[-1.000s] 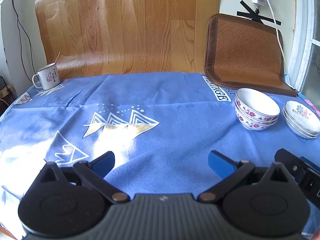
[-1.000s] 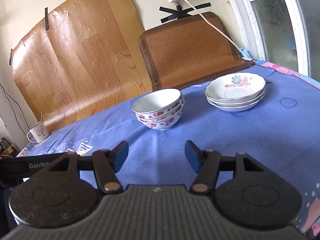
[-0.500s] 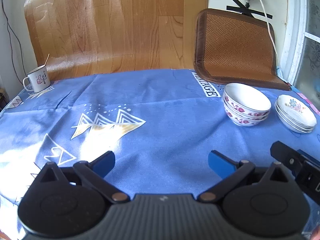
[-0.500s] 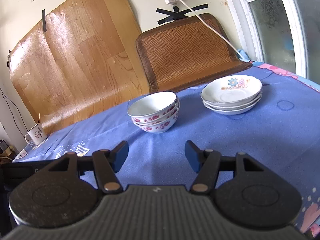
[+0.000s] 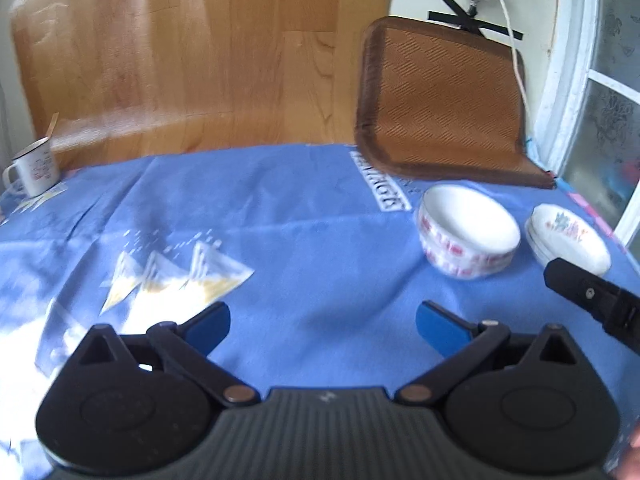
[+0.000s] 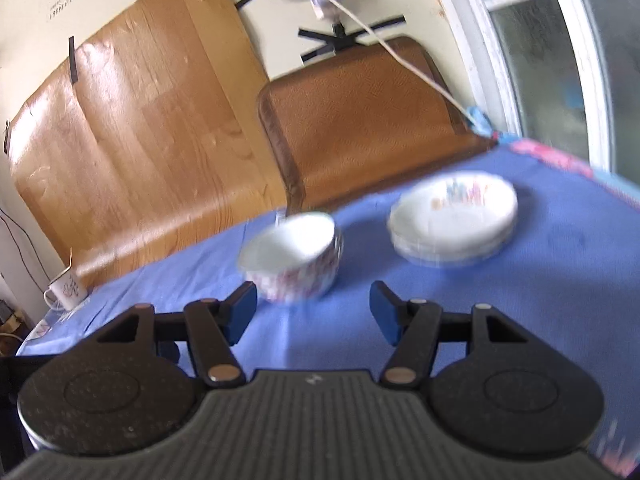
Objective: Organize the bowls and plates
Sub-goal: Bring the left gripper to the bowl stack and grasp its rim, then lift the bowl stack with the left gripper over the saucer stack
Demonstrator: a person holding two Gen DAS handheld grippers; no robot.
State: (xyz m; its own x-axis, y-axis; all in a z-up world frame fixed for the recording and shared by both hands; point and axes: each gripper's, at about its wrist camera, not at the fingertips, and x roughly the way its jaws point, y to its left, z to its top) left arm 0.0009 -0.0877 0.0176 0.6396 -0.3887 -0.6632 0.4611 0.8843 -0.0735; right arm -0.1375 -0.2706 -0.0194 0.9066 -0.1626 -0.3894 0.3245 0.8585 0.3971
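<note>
Both blue fingers of the left gripper (image 5: 323, 330) are seen at the bottom of the left wrist view, spread wide apart, and nothing is held between them; only the blue tablecloth (image 5: 304, 216) is seen in the gap. A stack of bowls (image 5: 468, 236) with red flower pattern is placed at the right of the middle of the frame, and a stack of plates (image 5: 568, 238) is seen just beside it, further to the right; whether the two stacks touch cannot be told. Part of the right gripper (image 5: 596, 298), black, is seen at the right edge, in front of the plates. A white mug (image 5: 34, 170) is placed at the far left edge of the cloth, well apart from the bowls. A woven brown mat (image 5: 444, 104) is leaned against the wall in the upper right, and a wooden board (image 5: 192, 60) fills the upper left. This picture is somewhat blurred.

In the right wrist view the right gripper (image 6: 313, 316) is seen at the bottom, its fingers moderately apart and nothing gripped. The stack of bowls (image 6: 294, 264) is found at the centre of the frame, just beyond the left fingertip. The stack of plates (image 6: 452, 220) is placed to the right of the bowls and a little higher in the frame, near them. The mug (image 6: 66, 292) is seen at the left edge, and the mat (image 6: 360, 120) and board (image 6: 132, 132) are behind. A white cable (image 6: 384, 44) is hung across the mat. The crockery is blurred here.
</note>
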